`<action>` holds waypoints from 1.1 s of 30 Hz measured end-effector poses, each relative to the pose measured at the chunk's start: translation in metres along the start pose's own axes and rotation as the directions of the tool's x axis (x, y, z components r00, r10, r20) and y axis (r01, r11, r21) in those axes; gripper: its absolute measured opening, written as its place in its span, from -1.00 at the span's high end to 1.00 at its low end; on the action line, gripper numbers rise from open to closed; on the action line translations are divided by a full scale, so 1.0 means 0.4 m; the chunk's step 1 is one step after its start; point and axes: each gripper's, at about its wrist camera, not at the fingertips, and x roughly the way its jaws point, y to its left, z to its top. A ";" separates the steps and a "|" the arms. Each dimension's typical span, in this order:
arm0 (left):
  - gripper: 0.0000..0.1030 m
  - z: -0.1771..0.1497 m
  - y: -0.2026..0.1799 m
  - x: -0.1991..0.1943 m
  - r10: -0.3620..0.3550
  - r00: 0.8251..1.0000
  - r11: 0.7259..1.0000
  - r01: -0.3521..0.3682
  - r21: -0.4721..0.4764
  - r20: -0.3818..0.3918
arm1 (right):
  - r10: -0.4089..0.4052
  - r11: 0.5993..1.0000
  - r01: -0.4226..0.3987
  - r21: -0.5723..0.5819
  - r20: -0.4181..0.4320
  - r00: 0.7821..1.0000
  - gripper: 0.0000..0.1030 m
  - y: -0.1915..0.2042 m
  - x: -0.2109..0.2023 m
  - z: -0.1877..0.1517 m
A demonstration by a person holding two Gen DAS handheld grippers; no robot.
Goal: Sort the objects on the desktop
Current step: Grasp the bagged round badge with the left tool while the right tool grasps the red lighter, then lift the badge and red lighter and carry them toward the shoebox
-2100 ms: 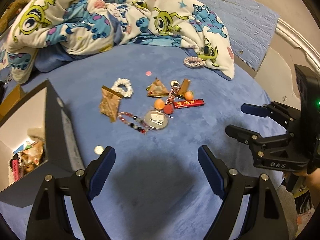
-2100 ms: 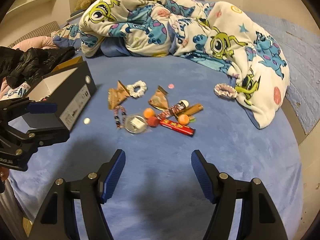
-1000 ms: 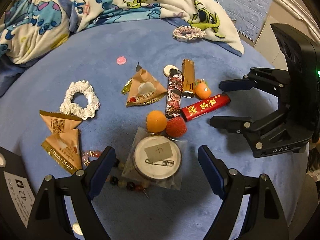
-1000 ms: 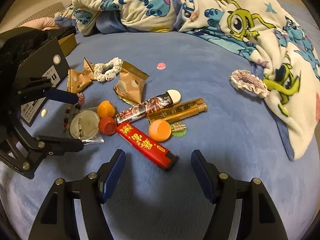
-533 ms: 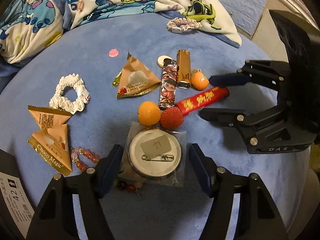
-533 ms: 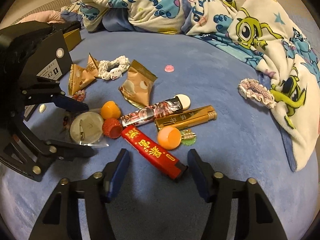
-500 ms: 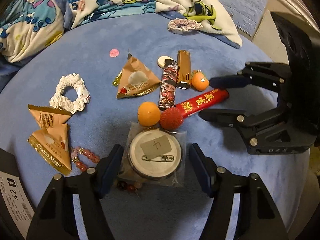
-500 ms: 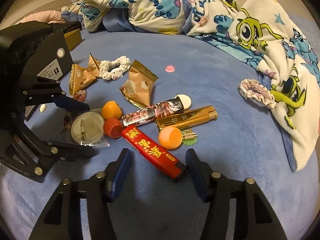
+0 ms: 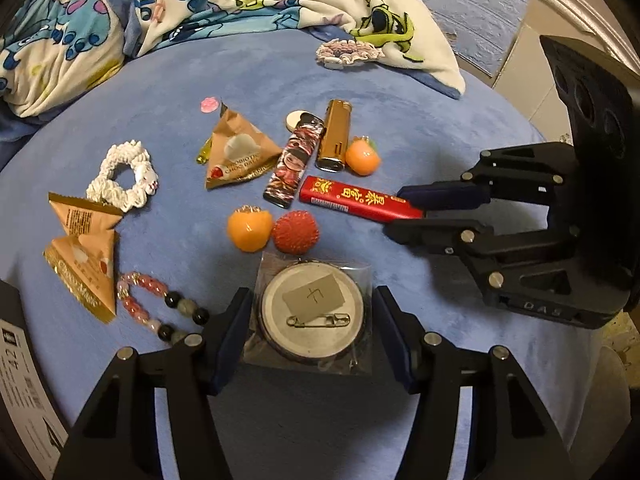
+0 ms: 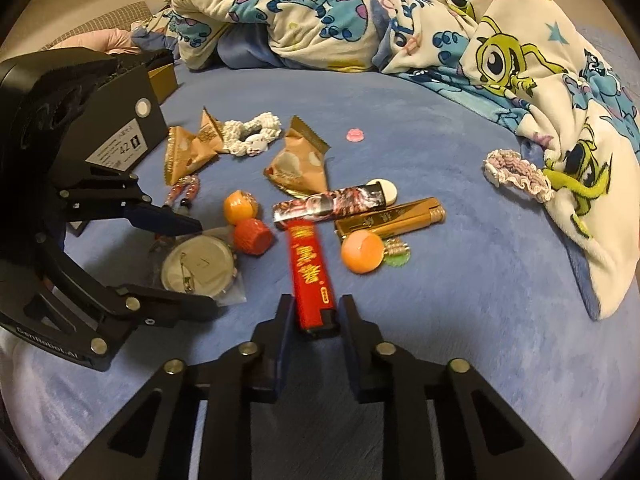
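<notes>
Red lighter (image 10: 312,276), lower centre, is now clamped by the right gripper (image 10: 312,320), while the left gripper (image 9: 312,320) keeps closing, unclenched, around the bagged badge (image 9: 310,312).

Blue bedspread (image 9: 168,80), rumpled cartoon-monster blanket (image 10: 400,20) behind.

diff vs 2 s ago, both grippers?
Both came in from hovering over the pile. The right gripper shut on the red lighter and swung it to point along its fingers. The left gripper, closing, now straddles the bagged pin badge. Snack packets, scrunchies and the other lighters lie unmoved.
</notes>
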 end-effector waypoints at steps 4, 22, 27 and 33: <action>-0.18 -0.013 -0.011 -0.014 -0.022 1.000 1.000 0.022 -0.023 0.004 | 0.012 1.000 -0.012 -0.006 0.000 1.000 0.59 0.015 -0.014 -0.016; -0.17 -0.084 -0.052 -0.146 -0.015 0.998 0.994 0.021 -0.104 0.053 | 0.030 0.998 -0.033 0.051 0.051 0.998 0.60 0.070 -0.126 -0.070; -0.17 -0.113 -0.059 -0.192 -0.006 0.998 0.992 0.013 -0.123 0.059 | 0.035 0.998 -0.039 0.054 0.067 0.997 0.61 0.092 -0.160 -0.067; -0.17 -0.157 -0.051 -0.219 0.005 0.999 0.988 0.003 -0.151 0.048 | 0.032 0.998 -0.034 0.055 0.036 0.999 0.61 0.115 -0.170 -0.085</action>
